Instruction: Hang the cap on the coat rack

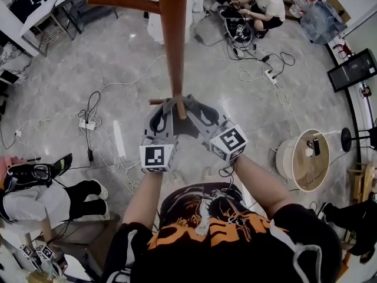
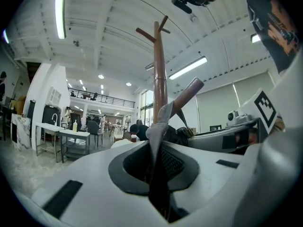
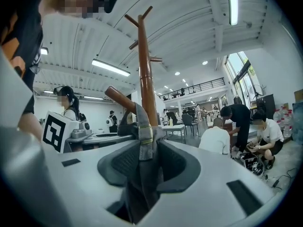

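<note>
The brown coat rack pole (image 1: 174, 40) rises in front of me, with one peg (image 1: 121, 2) reaching left and a short lower peg (image 1: 156, 101) by the grippers. A dark grey cap (image 1: 181, 122) hangs between both grippers against the pole. My left gripper (image 1: 167, 107) is shut on the cap's grey strap (image 2: 158, 126), which runs up to a slanting peg (image 2: 187, 96). My right gripper (image 1: 192, 106) is open; the strap's buckled part (image 3: 145, 132) lies loosely between its jaws, just below a peg (image 3: 120, 98). Most of the cap is hidden behind the jaws.
Cables and a power strip (image 1: 88, 124) trail over the grey floor. People sit among gear (image 1: 259, 5) beyond the rack, and another person (image 1: 35, 187) crouches at lower left. A round pale basket (image 1: 303, 158) stands at right, a dark screen (image 1: 353, 69) beyond it.
</note>
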